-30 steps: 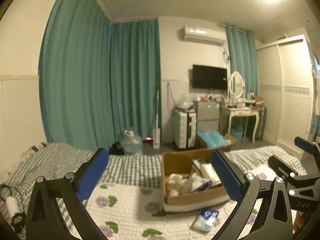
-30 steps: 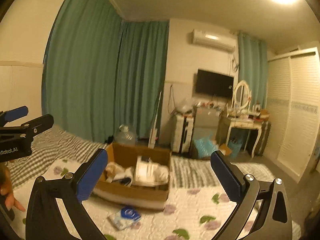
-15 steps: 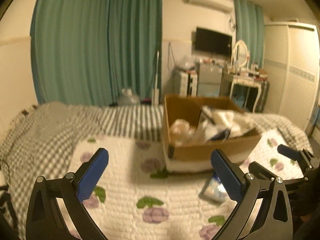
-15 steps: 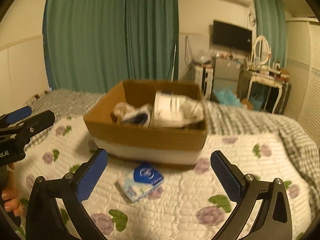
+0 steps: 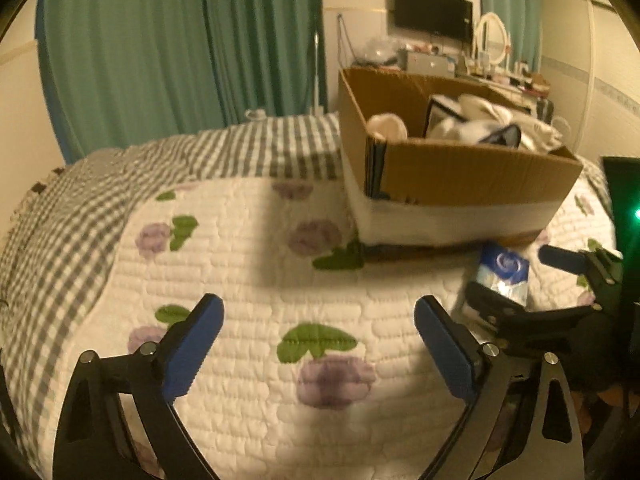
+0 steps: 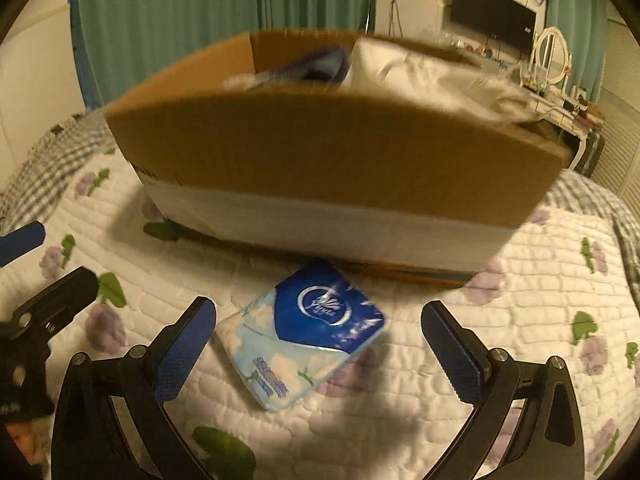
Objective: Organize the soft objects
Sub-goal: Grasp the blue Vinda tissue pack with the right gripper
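A blue and white tissue pack [image 6: 308,332] lies on the floral quilt [image 6: 440,412] just in front of a cardboard box [image 6: 332,160]. My right gripper [image 6: 318,340] is open, low over the quilt, with the pack between its fingers but not gripped. The pack also shows in the left wrist view [image 5: 502,276], right of my left gripper [image 5: 318,340], which is open and empty over bare quilt. The box [image 5: 460,176] holds white and dark soft items [image 5: 472,124].
A grey checked blanket [image 5: 120,184] covers the bed beyond the quilt. Teal curtains [image 5: 180,48], a wall TV [image 5: 432,12] and a dressing table [image 6: 556,92] stand at the back of the room. The right gripper [image 5: 560,280] shows at the left view's right edge.
Both grippers have dropped and moved forward toward the bed. The right gripper has closed in on the tissue pack, which now lies between its open fingers.
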Tool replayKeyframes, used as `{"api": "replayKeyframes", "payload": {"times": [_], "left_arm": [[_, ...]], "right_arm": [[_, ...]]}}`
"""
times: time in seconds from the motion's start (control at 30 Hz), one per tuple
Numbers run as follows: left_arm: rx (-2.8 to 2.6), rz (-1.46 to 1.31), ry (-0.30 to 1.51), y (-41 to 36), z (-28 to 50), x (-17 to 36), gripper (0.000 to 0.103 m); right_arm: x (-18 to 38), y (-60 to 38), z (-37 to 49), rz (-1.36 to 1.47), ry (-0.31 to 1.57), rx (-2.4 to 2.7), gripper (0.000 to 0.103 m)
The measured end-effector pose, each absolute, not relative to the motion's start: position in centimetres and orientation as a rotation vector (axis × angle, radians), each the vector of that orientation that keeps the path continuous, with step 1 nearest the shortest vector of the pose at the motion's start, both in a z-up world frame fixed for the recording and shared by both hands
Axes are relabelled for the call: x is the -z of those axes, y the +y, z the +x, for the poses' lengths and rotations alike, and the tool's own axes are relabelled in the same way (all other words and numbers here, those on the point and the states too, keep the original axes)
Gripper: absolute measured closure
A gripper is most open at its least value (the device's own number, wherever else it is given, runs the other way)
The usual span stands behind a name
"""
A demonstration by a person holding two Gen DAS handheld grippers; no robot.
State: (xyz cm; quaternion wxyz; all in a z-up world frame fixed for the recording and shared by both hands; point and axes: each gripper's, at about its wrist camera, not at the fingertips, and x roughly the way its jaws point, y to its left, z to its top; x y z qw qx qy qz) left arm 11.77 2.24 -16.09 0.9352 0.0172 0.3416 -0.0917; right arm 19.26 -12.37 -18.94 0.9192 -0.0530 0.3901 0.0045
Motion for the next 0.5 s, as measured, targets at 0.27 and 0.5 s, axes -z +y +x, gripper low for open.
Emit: {"api": "replayKeyframes", "payload": {"times": [0.27, 0.5], "left_arm": [[0.225, 0.027, 0.752, 2.1, 11.6, 16.6, 0.021], [0.248, 0.023, 0.741, 2.3, 10.5, 15.2, 0.030]], "right_arm": [[19.9, -13.0, 19.2, -0.036, 0.869, -0.099, 0.039], [18.5, -13.2, 16.5, -0.062, 0.842, -0.117, 0.068]]}}
